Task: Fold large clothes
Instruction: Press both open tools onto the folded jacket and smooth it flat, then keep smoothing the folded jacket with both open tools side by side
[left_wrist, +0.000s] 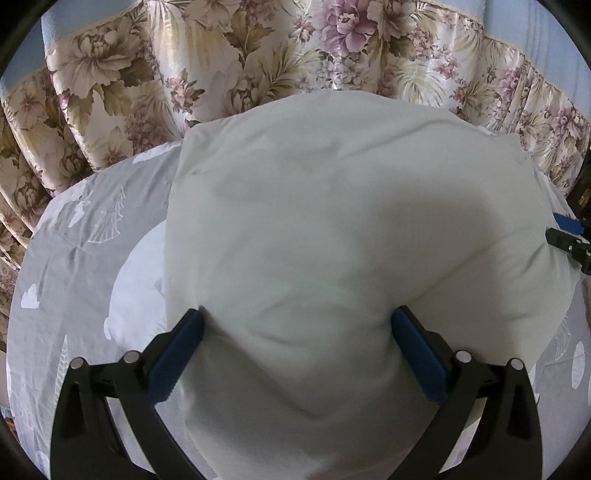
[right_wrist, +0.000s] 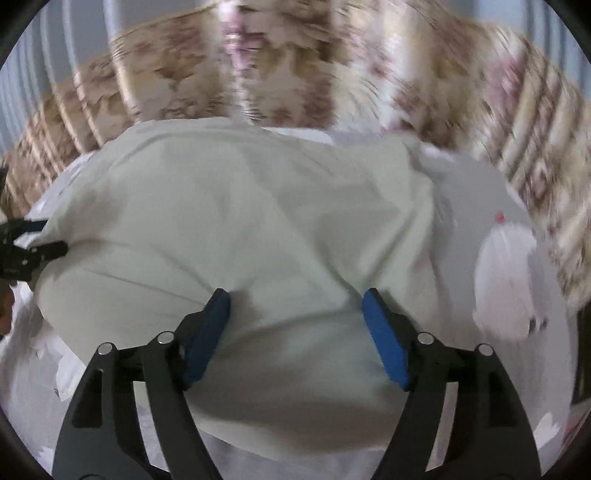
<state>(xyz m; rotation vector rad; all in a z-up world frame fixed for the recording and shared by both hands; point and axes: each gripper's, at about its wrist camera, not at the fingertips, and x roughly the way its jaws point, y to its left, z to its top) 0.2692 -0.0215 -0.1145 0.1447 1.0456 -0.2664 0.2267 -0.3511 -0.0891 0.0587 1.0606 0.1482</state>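
Observation:
A large pale white garment (left_wrist: 332, 203) lies folded into a puffy bundle on the bed. It fills the middle of the right wrist view too, garment (right_wrist: 240, 221). My left gripper (left_wrist: 301, 314) stands open over its near edge, its blue pads wide apart, with the cloth bulging up between them. My right gripper (right_wrist: 295, 295) is open over the near edge as well, the cloth lying under and between its pads. Each gripper shows at the edge of the other's view: the right gripper (left_wrist: 557, 230) at the garment's right side, the left gripper (right_wrist: 44, 236) at its left side.
A grey bedsheet (left_wrist: 74, 258) with white prints spreads under the garment and shows on the right, bedsheet (right_wrist: 517, 277). A floral curtain (left_wrist: 221, 55) hangs behind the bed's far edge; the curtain (right_wrist: 295, 55) is blurred in the right wrist view.

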